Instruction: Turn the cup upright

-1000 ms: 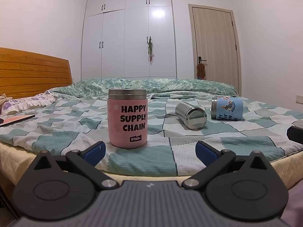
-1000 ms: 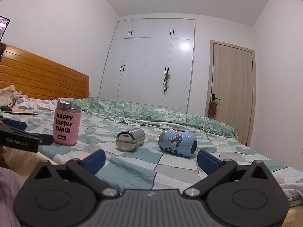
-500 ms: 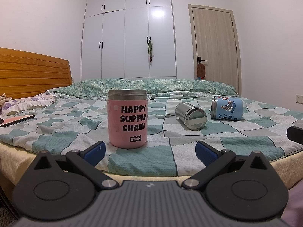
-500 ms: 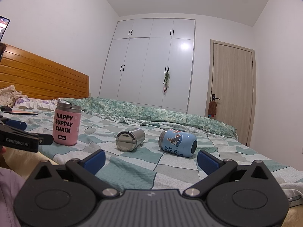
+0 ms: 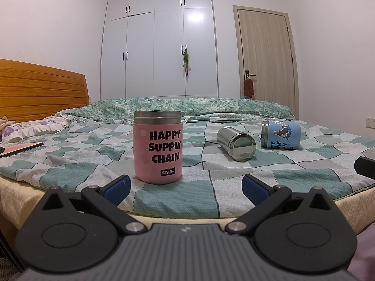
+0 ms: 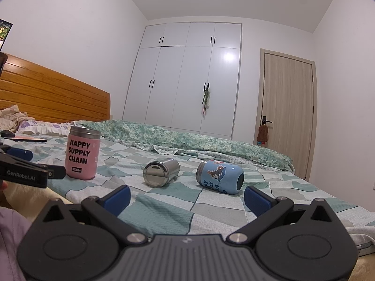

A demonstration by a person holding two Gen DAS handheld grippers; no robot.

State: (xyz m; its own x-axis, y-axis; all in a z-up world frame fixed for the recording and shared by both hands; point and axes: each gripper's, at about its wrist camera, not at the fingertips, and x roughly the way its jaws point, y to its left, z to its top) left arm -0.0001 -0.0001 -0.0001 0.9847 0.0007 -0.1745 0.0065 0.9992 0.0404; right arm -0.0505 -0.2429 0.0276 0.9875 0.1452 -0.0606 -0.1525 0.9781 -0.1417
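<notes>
Three cups sit on a checked green bedspread [image 5: 199, 194]. A pink cup [image 5: 157, 147] with "HAPPY SUPPLY CHAIN" on it stands upright; it also shows in the right wrist view [image 6: 82, 155]. A plain steel cup [image 5: 236, 143] [image 6: 161, 172] lies on its side. A blue cartoon cup [image 5: 280, 134] [image 6: 220, 177] also lies on its side. My left gripper [image 5: 185, 188] is open and empty, just short of the pink cup. My right gripper [image 6: 186, 197] is open and empty, in front of the two lying cups.
A wooden headboard [image 5: 39, 89] and pillow [image 5: 30, 128] are at the left, with a flat pink-and-black item [image 5: 21, 148] on the bed. A rumpled green quilt [image 5: 187, 107] lies behind the cups. White wardrobe [image 5: 159, 46] and a door [image 5: 267, 63] stand beyond.
</notes>
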